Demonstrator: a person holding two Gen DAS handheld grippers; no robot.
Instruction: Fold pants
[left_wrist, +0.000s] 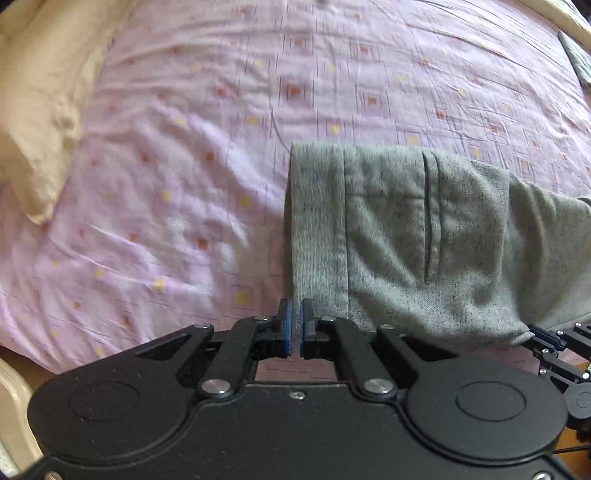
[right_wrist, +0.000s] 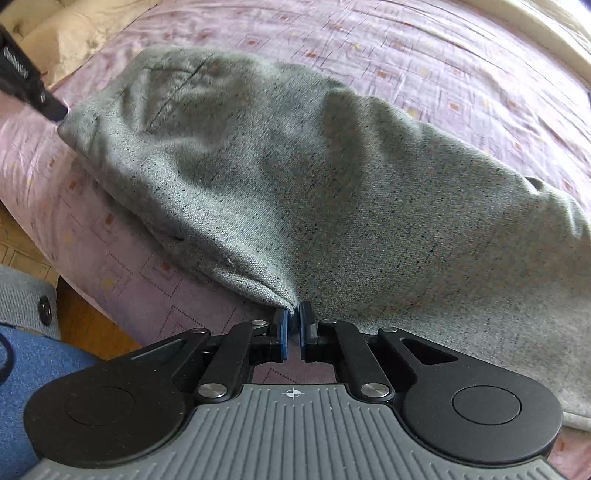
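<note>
Pants (left_wrist: 424, 236), grey and speckled, are seen lying folded on a lilac bedsheet (left_wrist: 184, 166), at about three o'clock in the left wrist view, with the waistband edge turned toward nine o'clock. From the right wrist view the cloth fills the centre and runs from ten o'clock down to four o'clock.

The left gripper (left_wrist: 296, 325) is pressed almost together at the near corner of the waistband; a thin edge of cloth appears to be pinched between its blue pads, though the blur leaves this uncertain. The right gripper (right_wrist: 291, 325) is set at a folded corner of the cloth at six o'clock; a narrow gap is visible between its pads, and whether the fabric is gripped cannot be told. A cream pillow (left_wrist: 40, 110) is seen at nine o'clock.

The fabric is judged to be a soft, fairly thick knit: light, limp, not slippery, not fragile. It can be expected to sag between two held points and to drag on the sheet. Hold is best taken at corners and hemmed edges, where layers are doubled and can be caught together.
</note>
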